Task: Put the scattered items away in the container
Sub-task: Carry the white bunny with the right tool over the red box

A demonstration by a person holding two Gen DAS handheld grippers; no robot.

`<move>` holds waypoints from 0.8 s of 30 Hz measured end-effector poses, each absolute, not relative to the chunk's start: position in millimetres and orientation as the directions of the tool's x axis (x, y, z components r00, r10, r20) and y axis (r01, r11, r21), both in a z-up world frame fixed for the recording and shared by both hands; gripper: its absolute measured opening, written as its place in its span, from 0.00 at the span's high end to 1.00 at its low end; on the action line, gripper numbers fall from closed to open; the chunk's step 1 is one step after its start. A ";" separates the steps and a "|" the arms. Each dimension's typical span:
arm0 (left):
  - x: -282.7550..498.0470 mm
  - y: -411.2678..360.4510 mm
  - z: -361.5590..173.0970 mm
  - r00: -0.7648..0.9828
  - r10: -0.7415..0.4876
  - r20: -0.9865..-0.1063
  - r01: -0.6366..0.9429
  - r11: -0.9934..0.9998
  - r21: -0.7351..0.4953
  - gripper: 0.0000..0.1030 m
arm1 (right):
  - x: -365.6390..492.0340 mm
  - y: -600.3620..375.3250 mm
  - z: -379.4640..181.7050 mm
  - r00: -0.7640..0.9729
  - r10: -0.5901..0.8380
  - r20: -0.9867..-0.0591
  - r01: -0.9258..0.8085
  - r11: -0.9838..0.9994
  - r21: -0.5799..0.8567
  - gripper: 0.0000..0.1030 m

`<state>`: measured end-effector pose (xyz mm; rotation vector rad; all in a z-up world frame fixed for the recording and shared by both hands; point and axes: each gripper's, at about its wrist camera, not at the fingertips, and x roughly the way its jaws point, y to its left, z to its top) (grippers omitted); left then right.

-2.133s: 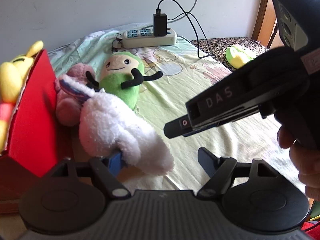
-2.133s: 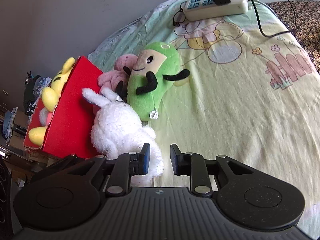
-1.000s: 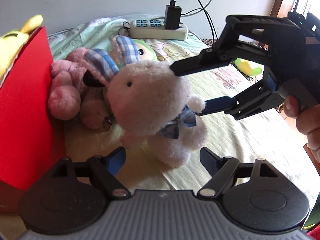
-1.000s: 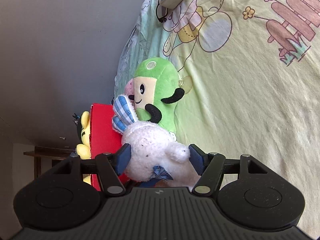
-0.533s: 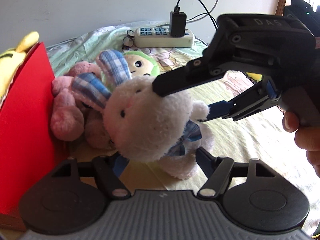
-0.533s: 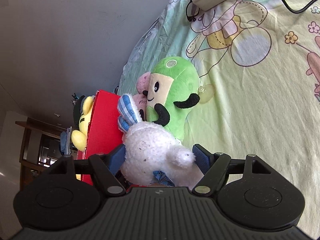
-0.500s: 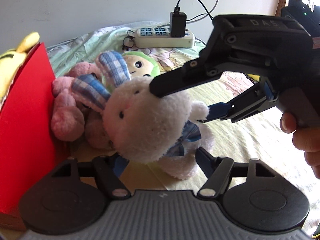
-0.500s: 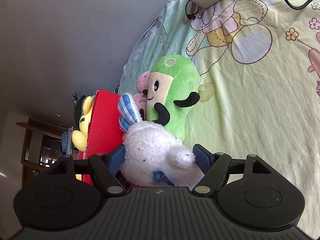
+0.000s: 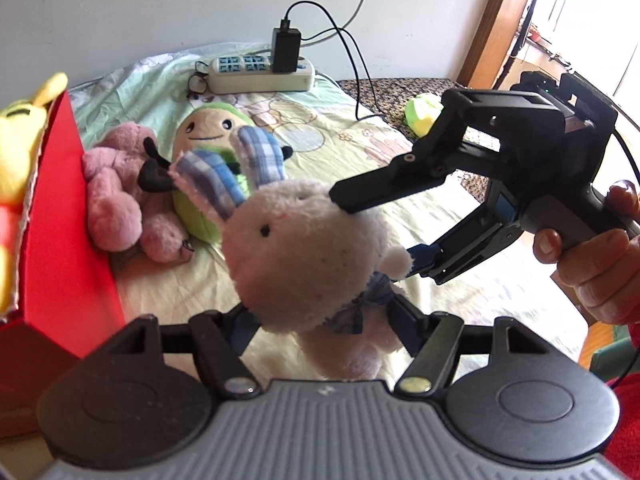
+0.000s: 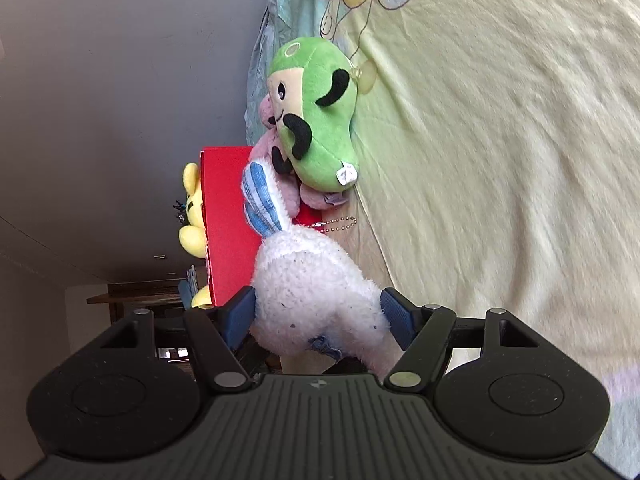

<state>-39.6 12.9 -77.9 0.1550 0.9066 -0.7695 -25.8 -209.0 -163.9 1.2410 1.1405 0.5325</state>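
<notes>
Leftmost, the red container [image 9: 60, 216] stands on the bedsheet [image 9: 460, 280] with a yellow plush [image 9: 16, 152] in it; beside it lie pink [image 9: 116, 196] and green [image 9: 212, 128] plushes. Next, the white bunny [image 9: 304, 252] hangs clear of the sheet, clamped by the right gripper [image 10: 318, 316], its jaws closing; the left gripper [image 9: 320, 322] closes around its underside, contact unclear
</notes>
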 end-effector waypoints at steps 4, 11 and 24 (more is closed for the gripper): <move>-50.1 18.2 -86.0 0.342 -0.522 -0.782 0.657 0.727 -0.198 0.31 | -37.9 -200.8 -167.0 0.378 0.817 -0.435 0.251 0.362 0.898 0.30; -43.1 25.1 -92.7 0.381 -0.493 -0.782 0.605 0.772 -0.192 0.27 | -34.6 -182.9 -146.3 0.404 0.709 -0.577 0.123 0.583 0.803 0.29; -35.0 22.2 -98.6 0.392 -0.485 -0.782 0.557 0.801 -0.217 0.30 | -11.3 -139.9 -128.8 0.401 0.576 -0.712 -0.050 0.790 0.611 0.46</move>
